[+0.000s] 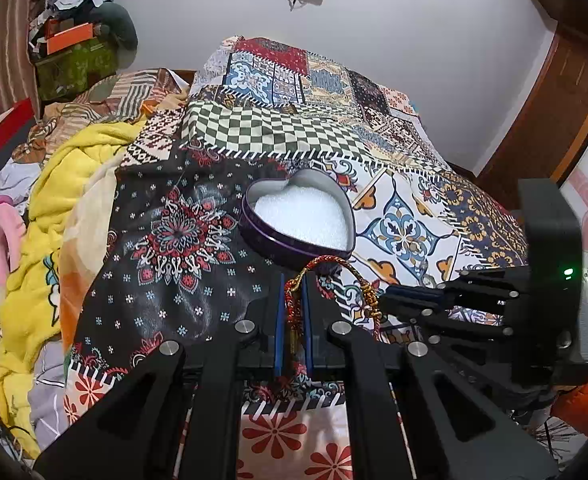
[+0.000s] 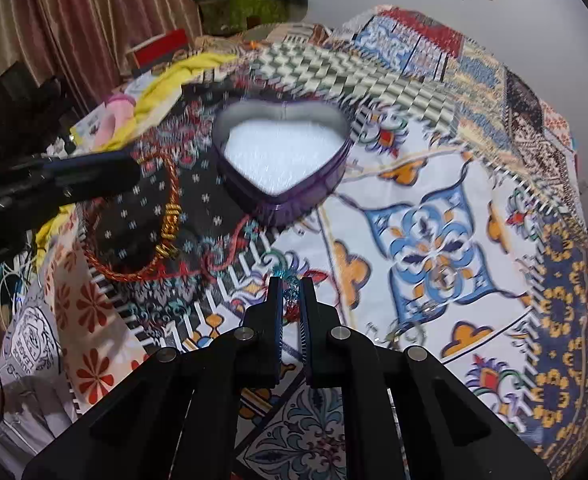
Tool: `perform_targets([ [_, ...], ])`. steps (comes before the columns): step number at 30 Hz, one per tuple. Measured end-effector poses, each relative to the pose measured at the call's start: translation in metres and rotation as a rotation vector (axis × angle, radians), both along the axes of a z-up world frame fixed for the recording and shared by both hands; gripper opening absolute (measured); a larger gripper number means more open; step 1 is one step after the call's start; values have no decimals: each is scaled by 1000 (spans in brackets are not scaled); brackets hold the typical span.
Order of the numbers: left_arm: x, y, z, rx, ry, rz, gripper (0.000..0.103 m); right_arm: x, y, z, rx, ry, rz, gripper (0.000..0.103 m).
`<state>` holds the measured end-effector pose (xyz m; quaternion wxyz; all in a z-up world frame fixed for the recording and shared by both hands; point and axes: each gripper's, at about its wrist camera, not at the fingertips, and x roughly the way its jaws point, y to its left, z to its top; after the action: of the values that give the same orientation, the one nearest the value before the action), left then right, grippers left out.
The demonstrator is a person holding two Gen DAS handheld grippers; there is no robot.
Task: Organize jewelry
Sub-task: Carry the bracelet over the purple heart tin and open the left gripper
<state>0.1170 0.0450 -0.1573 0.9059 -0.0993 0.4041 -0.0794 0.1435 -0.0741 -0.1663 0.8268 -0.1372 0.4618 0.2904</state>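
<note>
Red-gold cord bracelet (image 1: 294, 300) pinched in left fingers (image 1: 293, 280) | right fingers (image 2: 291, 292) near-closed, contents blurred, unclear

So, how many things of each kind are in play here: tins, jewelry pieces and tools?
Heart-shaped tin: 1
Red and gold cord: 1, held in the left tool
Small teal piece, blurred: 1, held in the right tool
Tools: 2
Total: 5
</note>
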Motion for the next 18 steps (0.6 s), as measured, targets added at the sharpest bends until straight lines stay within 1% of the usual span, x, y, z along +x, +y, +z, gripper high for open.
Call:
perform_targets([
  [6, 1, -4, 12, 7, -28, 5, 6, -1, -7, 20, 18, -57, -21, 7],
  [14, 7, -5, 24, 24, -58, 17, 6, 11, -15, 46, 70, -83, -49, 7],
  [18, 13, -3, 27, 33, -68, 25, 6, 18, -18, 59, 93, -113, -63, 7],
])
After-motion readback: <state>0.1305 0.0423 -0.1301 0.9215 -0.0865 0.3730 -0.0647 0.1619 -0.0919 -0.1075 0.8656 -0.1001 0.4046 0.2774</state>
